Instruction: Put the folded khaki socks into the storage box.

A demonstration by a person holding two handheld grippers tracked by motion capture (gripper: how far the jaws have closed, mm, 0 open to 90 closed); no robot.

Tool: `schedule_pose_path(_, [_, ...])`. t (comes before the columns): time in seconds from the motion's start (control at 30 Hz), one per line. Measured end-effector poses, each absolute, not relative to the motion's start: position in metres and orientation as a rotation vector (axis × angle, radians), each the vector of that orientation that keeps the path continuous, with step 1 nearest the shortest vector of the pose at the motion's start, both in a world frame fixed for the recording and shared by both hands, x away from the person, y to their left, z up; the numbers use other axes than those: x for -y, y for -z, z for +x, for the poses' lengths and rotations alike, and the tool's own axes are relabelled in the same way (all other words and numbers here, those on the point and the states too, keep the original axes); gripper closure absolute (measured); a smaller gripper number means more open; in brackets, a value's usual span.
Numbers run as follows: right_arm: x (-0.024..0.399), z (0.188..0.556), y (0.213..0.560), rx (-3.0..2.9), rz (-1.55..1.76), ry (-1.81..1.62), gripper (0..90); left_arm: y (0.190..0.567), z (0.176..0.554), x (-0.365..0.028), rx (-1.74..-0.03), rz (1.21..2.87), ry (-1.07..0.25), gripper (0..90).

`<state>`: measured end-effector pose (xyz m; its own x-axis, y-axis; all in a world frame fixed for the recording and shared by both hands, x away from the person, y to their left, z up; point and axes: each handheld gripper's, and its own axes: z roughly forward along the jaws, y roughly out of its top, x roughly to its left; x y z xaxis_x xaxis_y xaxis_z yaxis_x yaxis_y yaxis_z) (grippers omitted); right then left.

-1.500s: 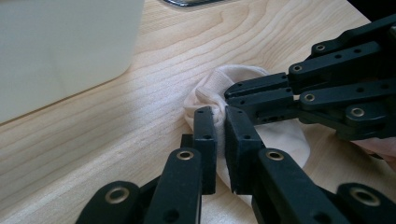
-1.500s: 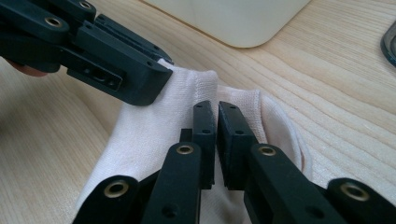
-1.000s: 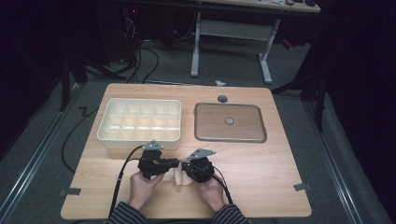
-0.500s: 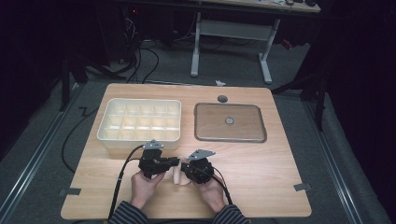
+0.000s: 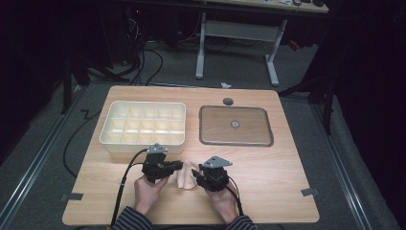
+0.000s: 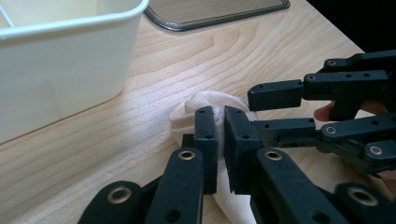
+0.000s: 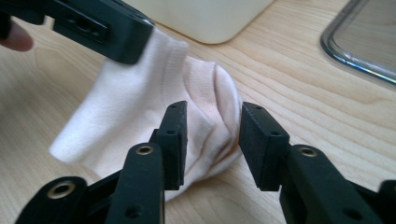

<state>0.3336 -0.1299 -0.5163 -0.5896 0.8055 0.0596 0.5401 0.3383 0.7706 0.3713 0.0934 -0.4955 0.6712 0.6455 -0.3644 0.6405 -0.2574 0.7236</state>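
High view: the pale pink, soft folded fabric sock (image 5: 184, 178) lies on the light wooden table (image 5: 268, 191) in the lower centre of the frame, between the two hand-held grippers. The left gripper (image 5: 176, 166) sits at lower centre-left, its jaws pointing right onto the sock. The right gripper (image 5: 197, 178) sits just right of the sock, jaws pointing left.

Left gripper view: the left gripper (image 6: 219, 135) is clenched on a fold of the sock (image 6: 205, 101), with only a thin slit between the two pads. The right gripper (image 6: 254, 112) enters from the right edge of this frame, its jaws spread apart.

Right gripper view: the right gripper (image 7: 210, 135) has just been opening; its jaws stand apart with the bunched end of the sock (image 7: 140, 112) between them, and the pads do not press on the fabric. The left gripper (image 7: 133, 46) pinches the sock's ribbed cuff at upper left.

A cream plastic compartment box (image 5: 143, 123) stands at centre-left of the high view, just above the left gripper. A grey transparent rectangular lid (image 5: 235, 125) lies flat beside it at centre-right, well apart from the sock.
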Motion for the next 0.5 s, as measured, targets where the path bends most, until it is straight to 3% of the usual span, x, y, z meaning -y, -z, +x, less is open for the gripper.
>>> schedule_pose_path(0.27, [0.133,0.336,0.523,-2.274,1.27,-1.11,55.4,0.495,0.371,-0.094,-1.002,1.954,-0.012,84.9])
schedule_pose_path(0.5, [0.125,0.337,0.53,-2.341,1.248,-1.102,65.4,0.494,0.371,-0.093,-0.997,1.949,-0.009,84.8])
